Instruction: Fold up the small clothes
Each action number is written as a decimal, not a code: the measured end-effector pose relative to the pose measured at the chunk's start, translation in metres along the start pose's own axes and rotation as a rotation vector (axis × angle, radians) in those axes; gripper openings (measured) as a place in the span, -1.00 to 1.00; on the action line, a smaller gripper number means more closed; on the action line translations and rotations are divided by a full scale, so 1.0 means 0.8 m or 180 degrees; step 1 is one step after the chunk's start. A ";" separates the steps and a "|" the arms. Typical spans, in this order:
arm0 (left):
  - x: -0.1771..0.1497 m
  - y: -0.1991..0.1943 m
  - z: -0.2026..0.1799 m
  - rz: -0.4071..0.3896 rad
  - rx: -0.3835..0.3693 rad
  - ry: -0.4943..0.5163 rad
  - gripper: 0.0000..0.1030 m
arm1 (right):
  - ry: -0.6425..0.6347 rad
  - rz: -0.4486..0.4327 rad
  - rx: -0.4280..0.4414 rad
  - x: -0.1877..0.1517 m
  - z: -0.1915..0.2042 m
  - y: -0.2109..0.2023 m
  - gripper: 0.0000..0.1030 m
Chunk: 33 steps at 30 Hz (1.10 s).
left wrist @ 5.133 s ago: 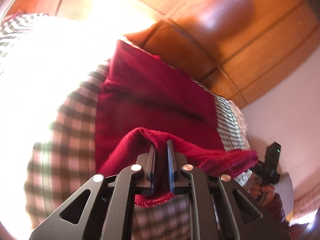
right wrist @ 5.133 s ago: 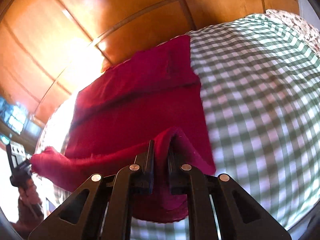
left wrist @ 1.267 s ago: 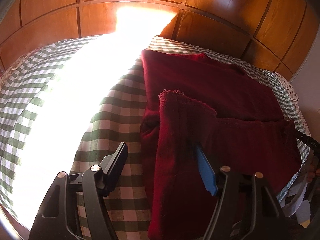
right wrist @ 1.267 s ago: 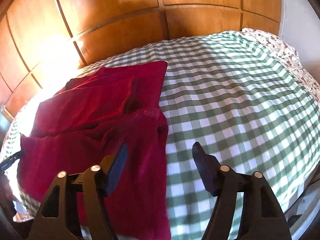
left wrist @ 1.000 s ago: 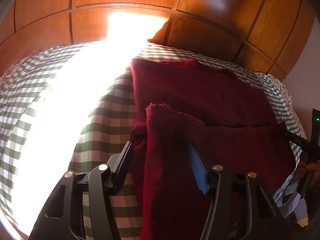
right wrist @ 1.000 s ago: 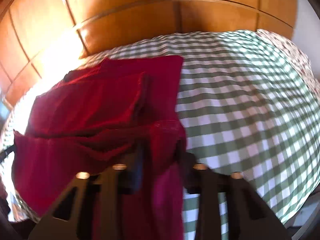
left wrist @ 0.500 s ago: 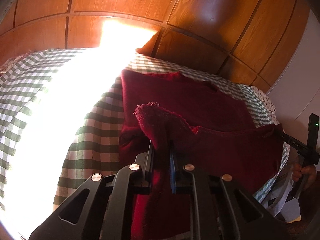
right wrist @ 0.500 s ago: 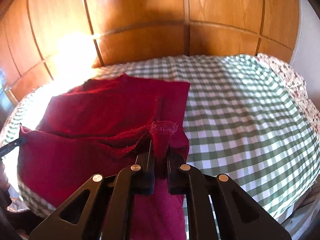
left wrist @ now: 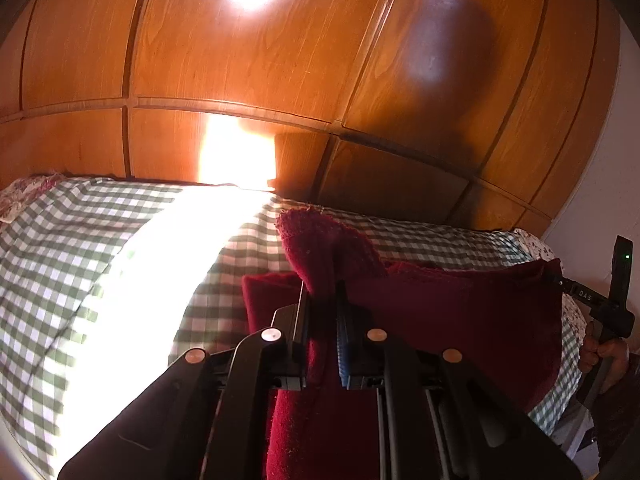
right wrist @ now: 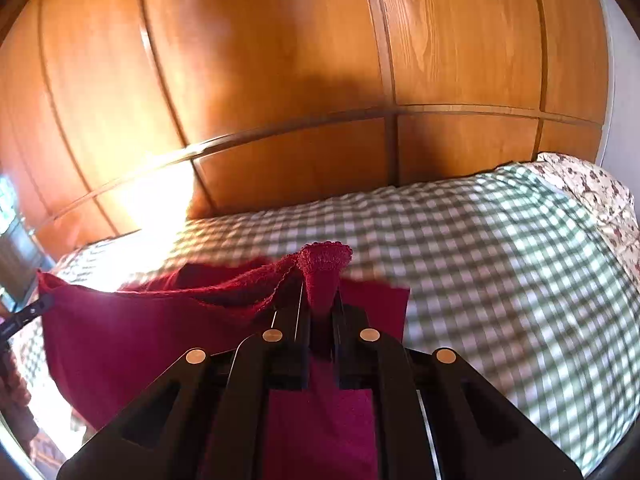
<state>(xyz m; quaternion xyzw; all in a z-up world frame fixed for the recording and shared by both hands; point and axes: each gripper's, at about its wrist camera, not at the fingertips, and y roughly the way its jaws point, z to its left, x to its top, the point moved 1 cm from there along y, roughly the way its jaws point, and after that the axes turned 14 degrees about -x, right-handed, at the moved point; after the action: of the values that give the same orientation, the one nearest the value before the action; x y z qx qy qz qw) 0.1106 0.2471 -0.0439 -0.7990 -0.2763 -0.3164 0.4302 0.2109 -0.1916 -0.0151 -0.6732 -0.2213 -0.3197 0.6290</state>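
Observation:
A dark red knitted garment (left wrist: 460, 320) is held up over a bed with a green and white checked cover (left wrist: 80, 248). My left gripper (left wrist: 322, 300) is shut on one corner of the garment, which bunches above the jaws. My right gripper (right wrist: 320, 300) is shut on the other corner of the red garment (right wrist: 140, 320). The fabric hangs stretched between the two grippers. The part lying on the bed is mostly hidden behind the lifted fold. The right gripper also shows at the right edge of the left wrist view (left wrist: 608, 304).
A wooden panelled wall (right wrist: 280, 80) stands behind the bed. Bright sunlight falls on the checked cover (right wrist: 480, 260) at the left. A floral pillow (right wrist: 592, 192) lies at the right end. The person's hand (left wrist: 600, 356) holds the right gripper.
Both grippers were open over the garment, closed on its near corners, and have now lifted the fabric up off the bed, with the views tilted toward the wall.

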 end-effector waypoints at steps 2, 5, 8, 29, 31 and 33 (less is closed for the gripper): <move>0.017 0.023 0.013 0.0021 0.0072 -0.0031 -0.81 | 0.0063 0.0064 -0.0048 0.013 0.000 0.027 -0.86; 0.029 0.064 0.025 0.0095 0.0223 -0.0070 -0.81 | 0.0152 0.0216 -0.0134 0.025 0.006 0.079 -0.87; 0.032 0.118 0.042 0.0266 0.0393 -0.0140 -0.81 | 0.0112 0.0353 -0.0226 0.021 0.017 0.120 -0.87; -0.096 0.015 0.079 0.0438 0.0041 -0.0659 0.14 | 0.0115 0.0375 -0.0030 -0.053 -0.007 0.052 0.20; -0.118 0.002 0.074 0.0440 -0.0093 -0.0711 0.19 | 0.0176 0.0440 -0.0011 -0.077 -0.021 0.035 0.20; -0.137 -0.008 0.069 0.0475 -0.0239 -0.0777 0.23 | 0.0285 0.0545 -0.0042 -0.106 -0.040 0.021 0.20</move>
<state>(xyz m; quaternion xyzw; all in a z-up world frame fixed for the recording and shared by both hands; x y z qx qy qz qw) 0.0498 0.2796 -0.1457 -0.8654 -0.2544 -0.1942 0.3855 0.1584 -0.2159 -0.0871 -0.6788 -0.1325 -0.2960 0.6588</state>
